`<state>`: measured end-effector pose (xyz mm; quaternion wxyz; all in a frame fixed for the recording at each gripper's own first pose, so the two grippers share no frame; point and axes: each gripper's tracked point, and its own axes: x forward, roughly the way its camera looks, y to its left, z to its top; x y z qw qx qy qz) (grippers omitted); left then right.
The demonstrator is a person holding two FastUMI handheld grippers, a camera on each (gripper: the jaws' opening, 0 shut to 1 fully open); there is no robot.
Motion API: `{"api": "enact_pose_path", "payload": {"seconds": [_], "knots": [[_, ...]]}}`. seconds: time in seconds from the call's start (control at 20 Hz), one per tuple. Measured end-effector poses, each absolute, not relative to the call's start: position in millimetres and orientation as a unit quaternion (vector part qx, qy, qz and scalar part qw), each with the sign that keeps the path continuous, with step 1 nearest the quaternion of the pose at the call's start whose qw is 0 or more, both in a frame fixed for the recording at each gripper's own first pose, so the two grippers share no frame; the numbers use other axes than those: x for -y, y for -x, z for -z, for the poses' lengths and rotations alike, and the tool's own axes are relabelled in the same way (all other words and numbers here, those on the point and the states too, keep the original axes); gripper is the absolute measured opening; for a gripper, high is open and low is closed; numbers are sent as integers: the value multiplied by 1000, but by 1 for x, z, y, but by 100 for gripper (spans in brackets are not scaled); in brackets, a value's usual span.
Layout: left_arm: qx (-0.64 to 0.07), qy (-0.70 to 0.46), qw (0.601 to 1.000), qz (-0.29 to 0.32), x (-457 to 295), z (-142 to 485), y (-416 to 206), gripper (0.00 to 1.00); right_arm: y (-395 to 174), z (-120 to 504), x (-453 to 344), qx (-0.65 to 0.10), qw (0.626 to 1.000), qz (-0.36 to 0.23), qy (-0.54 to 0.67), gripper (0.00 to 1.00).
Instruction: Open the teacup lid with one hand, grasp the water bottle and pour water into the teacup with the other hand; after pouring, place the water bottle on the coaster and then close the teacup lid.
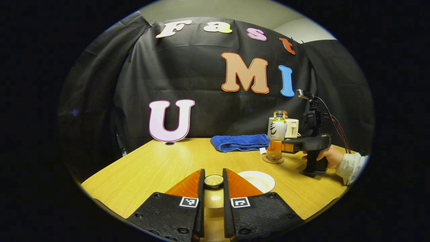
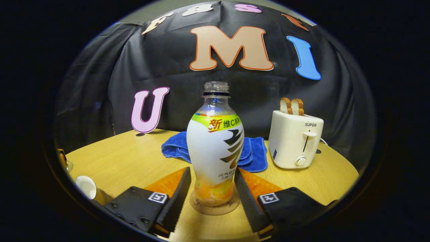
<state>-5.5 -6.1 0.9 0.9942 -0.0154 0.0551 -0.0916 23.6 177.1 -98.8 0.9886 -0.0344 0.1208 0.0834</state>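
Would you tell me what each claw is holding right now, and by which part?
Left claw: the small round lid knob. Right claw: brackets the white-labelled plastic bottle's lower body; contact cannot be told.

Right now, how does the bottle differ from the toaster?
The bottle is tall and slim, the toaster squat and boxy. The bottle stands on a coaster between the right gripper's fingers; the toaster sits on the table, untouched. Both are upright and mostly white.
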Motion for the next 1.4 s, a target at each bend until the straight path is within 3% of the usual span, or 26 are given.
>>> {"api": "enact_pose_path", "payload": {"seconds": [0.05,0.15,0.45,0.5,0.65,0.7,0.8,1.0,1.4], "knots": [[-55,14,994,93,8,-1,5,20,-21,98,-175,-119,989,-83,36,94],[-55,13,994,98,12,-3,4,20,-18,93,-173,-111,990,-83,37,100],[-53,8,991,119,33,-9,-3,20,12,65,-155,-66,994,-77,39,100],[-54,8,991,124,38,-10,-5,20,19,61,-151,-58,995,-74,37,96],[-54,11,989,134,51,-10,-9,20,37,53,-138,-37,997,-62,22,100],[-55,11,989,137,55,-10,-12,20,41,54,-134,-36,997,-59,18,96],[-60,9,988,143,62,-6,-14,20,49,63,-130,-42,997,-57,20,100],[-66,4,986,151,72,0,-19,20,58,75,-129,-48,997,-57,28,96],[-81,-3,984,157,85,17,-26,20,72,48,-135,-9,998,-62,28,100]]}}
